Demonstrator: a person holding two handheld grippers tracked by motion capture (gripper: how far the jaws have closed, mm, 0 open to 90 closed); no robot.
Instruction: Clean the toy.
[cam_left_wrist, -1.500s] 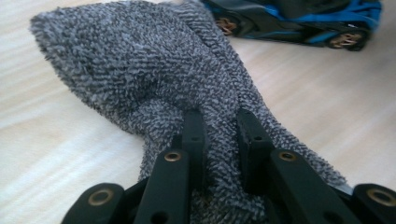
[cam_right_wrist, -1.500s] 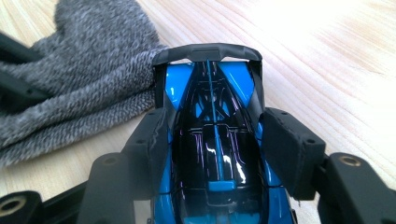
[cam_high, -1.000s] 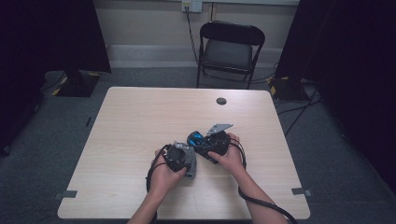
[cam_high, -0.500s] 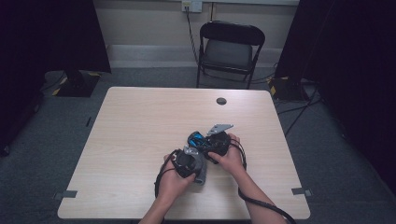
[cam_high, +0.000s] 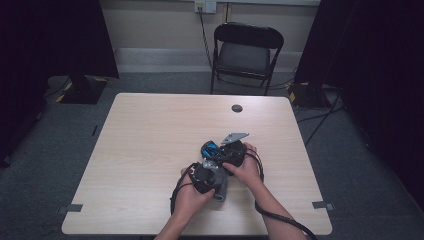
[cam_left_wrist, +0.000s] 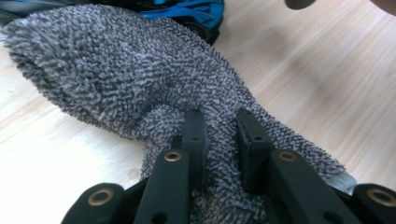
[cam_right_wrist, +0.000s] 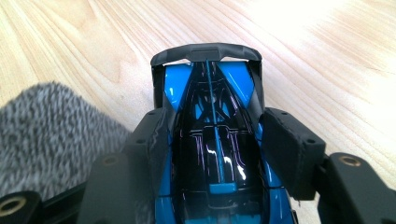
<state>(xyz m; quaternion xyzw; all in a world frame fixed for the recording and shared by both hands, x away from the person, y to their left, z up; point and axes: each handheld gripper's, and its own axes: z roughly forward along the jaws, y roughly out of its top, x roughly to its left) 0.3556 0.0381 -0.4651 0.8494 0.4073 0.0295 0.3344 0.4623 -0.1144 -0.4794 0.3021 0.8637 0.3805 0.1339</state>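
A blue and black toy car (cam_right_wrist: 212, 116) sits on the wooden table (cam_high: 150, 135), and my right gripper (cam_right_wrist: 219, 140) is shut on its sides. In the high view the car (cam_high: 210, 148) pokes out to the left of the right gripper (cam_high: 220, 152). My left gripper (cam_left_wrist: 222, 140) is shut on a grey fuzzy cloth (cam_left_wrist: 116, 79), which bunches up ahead of the jaws and lies against the car (cam_left_wrist: 187, 11). From above, the left gripper (cam_high: 205, 177) is just in front of the right one, with the cloth (cam_high: 220, 189) beneath it. The cloth (cam_right_wrist: 51, 135) lies left of the car in the right gripper view.
A small black round disc (cam_high: 236, 108) lies near the table's far edge. A black folding chair (cam_high: 245, 50) stands behind the table. Cables (cam_high: 280, 217) trail from the grippers over the near edge. Bare tabletop spreads to the left and far side.
The left hand has carried the cloth to the right, up against the toy car and the right gripper. The right hand has stayed still.
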